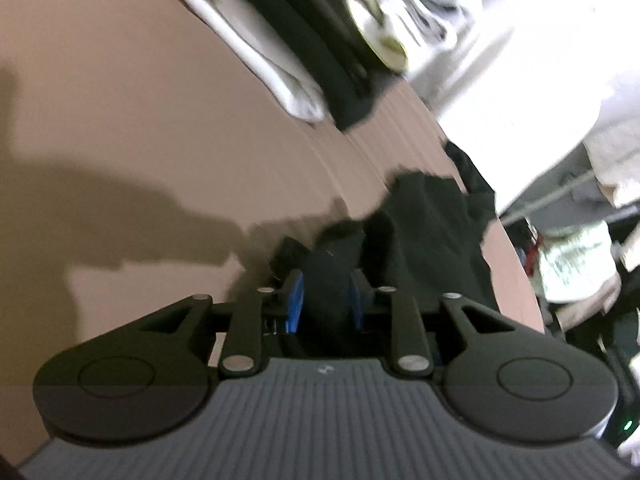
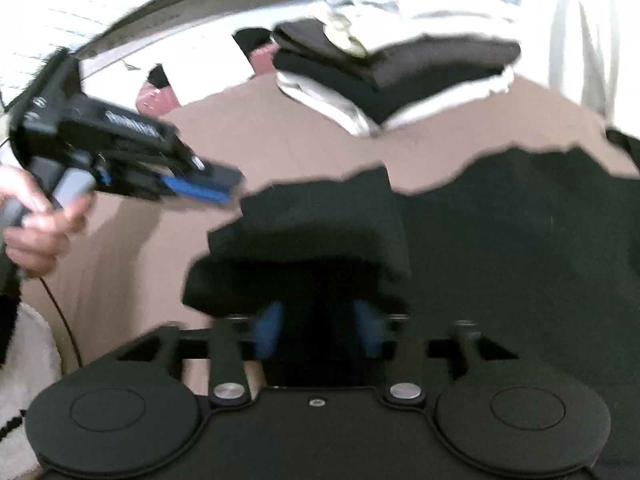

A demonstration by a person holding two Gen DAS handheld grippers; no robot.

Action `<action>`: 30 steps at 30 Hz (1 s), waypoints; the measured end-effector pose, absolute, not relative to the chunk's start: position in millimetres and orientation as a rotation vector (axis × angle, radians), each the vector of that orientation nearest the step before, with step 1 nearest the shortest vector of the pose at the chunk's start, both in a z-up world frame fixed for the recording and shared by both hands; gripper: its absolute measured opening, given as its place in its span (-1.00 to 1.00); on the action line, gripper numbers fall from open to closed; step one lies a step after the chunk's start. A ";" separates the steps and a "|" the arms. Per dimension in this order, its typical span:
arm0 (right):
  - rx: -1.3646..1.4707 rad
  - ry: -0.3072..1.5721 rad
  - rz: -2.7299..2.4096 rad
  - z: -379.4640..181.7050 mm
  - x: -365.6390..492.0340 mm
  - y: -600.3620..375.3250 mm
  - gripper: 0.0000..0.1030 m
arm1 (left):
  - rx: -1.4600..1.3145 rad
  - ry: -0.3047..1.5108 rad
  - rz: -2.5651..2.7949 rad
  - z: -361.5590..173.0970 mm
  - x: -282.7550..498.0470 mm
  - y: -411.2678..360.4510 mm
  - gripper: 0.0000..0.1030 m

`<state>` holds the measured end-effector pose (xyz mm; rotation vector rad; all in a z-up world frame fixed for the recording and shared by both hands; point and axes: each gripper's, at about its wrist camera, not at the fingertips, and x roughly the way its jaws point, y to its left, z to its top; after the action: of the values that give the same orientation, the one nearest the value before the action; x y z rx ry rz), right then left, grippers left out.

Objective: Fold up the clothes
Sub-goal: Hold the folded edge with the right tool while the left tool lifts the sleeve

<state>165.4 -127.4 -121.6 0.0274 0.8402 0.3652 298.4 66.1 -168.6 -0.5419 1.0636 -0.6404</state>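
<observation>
A black garment [image 2: 500, 240] lies spread on the tan table [image 2: 280, 140], with one edge lifted. My right gripper [image 2: 320, 320] is shut on that black garment, whose cloth drapes over its blue pads [image 2: 270, 326]. My left gripper [image 1: 326, 292] is shut on another corner of the black garment [image 1: 420, 232]; from the right wrist view the left gripper [image 2: 234, 190] shows at the left, held by a hand, its tip at the garment's edge.
A stack of folded clothes [image 2: 400, 68], black, white and grey, sits at the table's far side; it also shows in the left wrist view [image 1: 304, 52]. A white wall or sheet [image 1: 520, 80] stands beyond. Clutter lies past the table's right edge [image 1: 576, 268].
</observation>
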 end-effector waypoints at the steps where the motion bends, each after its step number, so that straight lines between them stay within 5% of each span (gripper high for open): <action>1: 0.041 0.830 0.368 -116.0 169.8 -131.9 0.21 | -0.558 1.080 -0.655 -173.3 297.8 63.6 -0.20; 3: 0.106 0.820 0.364 -106.7 181.0 -146.2 0.26 | -0.576 1.114 -0.672 -182.6 299.6 55.3 -0.12; 6: 0.438 0.906 0.365 -117.6 213.2 -190.7 0.74 | -0.506 1.160 -0.689 -193.9 302.2 40.5 -0.08; 9: 0.746 1.013 0.344 -158.2 245.4 -222.8 0.74 | -0.350 1.186 -0.711 -198.9 299.2 22.0 -0.17; 11: 0.782 1.011 0.373 -170.4 251.9 -219.2 0.53 | -0.349 1.185 -0.728 -199.0 296.4 18.7 -0.17; 13: 0.811 1.005 0.403 -181.9 257.7 -214.5 -0.34 | -0.369 1.193 -0.767 -198.6 296.0 18.7 -0.17; 15: 0.740 0.944 0.470 -168.8 251.4 -203.7 -0.63 | -0.361 1.186 -0.789 -196.2 295.2 21.8 -0.17; 23: 0.436 0.778 0.598 -97.3 180.1 -171.5 -0.69 | -0.571 1.175 -0.718 -195.7 311.2 59.1 0.01; 30: 0.107 0.893 0.668 -111.1 127.8 -87.8 -0.69 | -0.733 1.219 -0.741 -199.9 312.9 69.4 0.02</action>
<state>127.8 -87.8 -111.1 0.1067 0.8934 0.6676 312.9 69.4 -199.9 -0.7334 1.2190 -0.7406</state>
